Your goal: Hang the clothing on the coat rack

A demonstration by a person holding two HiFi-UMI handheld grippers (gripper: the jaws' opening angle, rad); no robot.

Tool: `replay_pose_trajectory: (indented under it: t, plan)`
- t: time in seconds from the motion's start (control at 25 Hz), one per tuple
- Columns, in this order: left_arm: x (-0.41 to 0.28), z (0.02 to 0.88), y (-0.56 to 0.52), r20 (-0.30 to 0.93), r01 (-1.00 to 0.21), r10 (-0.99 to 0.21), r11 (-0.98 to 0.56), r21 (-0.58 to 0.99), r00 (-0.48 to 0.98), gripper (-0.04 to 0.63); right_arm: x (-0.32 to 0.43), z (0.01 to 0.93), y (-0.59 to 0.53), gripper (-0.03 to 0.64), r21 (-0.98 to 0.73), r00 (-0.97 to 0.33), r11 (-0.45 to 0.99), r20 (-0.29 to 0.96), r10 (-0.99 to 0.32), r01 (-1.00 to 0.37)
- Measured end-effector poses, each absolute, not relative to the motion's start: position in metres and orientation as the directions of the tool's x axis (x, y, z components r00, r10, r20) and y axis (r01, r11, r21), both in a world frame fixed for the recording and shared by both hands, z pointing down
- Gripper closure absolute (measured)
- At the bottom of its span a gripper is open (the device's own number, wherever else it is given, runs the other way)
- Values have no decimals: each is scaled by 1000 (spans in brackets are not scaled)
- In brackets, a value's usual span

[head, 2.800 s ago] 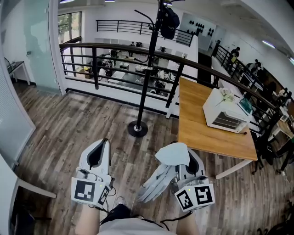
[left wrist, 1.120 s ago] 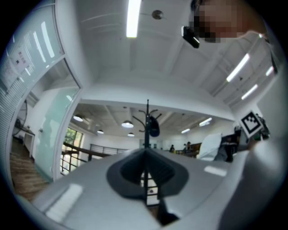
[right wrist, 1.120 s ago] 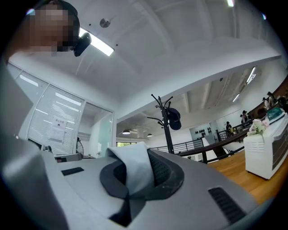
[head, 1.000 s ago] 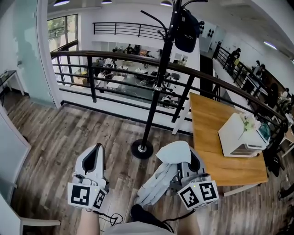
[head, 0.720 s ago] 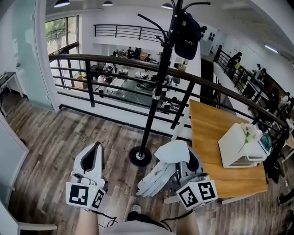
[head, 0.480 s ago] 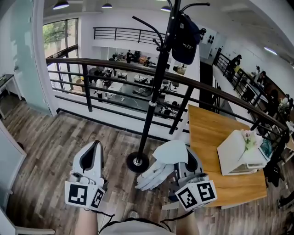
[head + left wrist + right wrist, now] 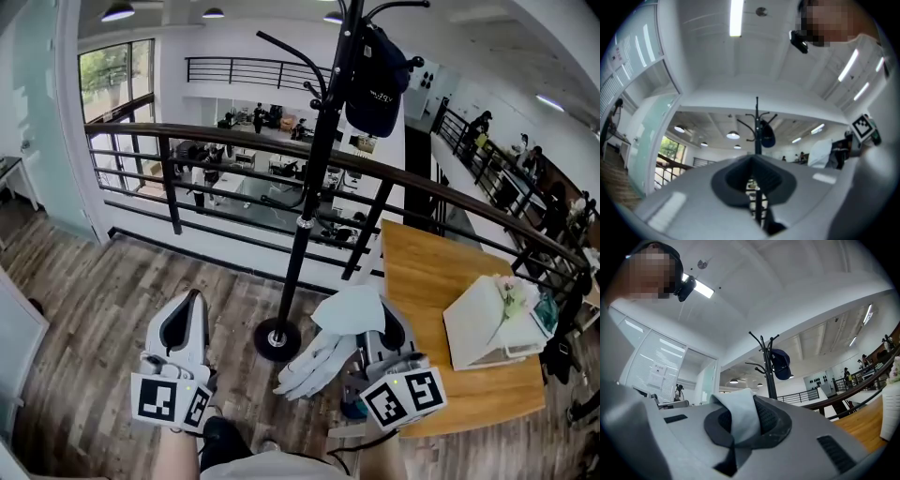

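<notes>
Item: glove [image 7: 316, 359], pinched in right gripper [image 7: 368, 317]. Left gripper [image 7: 185, 317]: jaws pressed together, empty. Step, likely: approach to coat rack [image 7: 310, 187] (cap [image 7: 376, 70] occupies one hook). Next: raise glove to free hook.

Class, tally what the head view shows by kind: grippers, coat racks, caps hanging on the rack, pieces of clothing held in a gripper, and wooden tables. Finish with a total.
grippers: 2 (left gripper, right gripper)
coat rack: 1
dark cap on the rack: 1
white clothing held in the right gripper: 1
wooden table: 1
total: 6
</notes>
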State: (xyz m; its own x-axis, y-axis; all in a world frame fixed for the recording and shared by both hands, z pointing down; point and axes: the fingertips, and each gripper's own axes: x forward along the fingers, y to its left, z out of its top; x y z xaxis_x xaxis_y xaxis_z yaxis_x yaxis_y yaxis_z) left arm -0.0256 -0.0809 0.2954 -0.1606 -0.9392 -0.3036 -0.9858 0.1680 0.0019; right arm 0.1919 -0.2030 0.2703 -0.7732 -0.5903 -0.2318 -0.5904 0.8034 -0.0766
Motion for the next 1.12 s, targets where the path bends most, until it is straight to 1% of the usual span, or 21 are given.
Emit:
replay_pose_trajectory:
  t: [0.24,0.52,0.88,1.12]
  plan:
    - [-48,296,-118,-304,-995,-948,104,1,-100,586,172,265,-225,604,-89,-756,782,-210,-620,-617]
    - [-99,298,-163,-298,-1000,-954,25,14,-28,586,137,243,-253,604,-117,-711,743,-224,-666,-659]
    - [-160,294,-208,-312,-997,-947,-77,13,70,586,101,174,-288,604,-168,-648,717,-329,-687,-676]
    - [-194,295,-228,-316,-993,-943,-114,17,103,586,72,120,-304,604,-111,-634,722,-401,-661,-683]
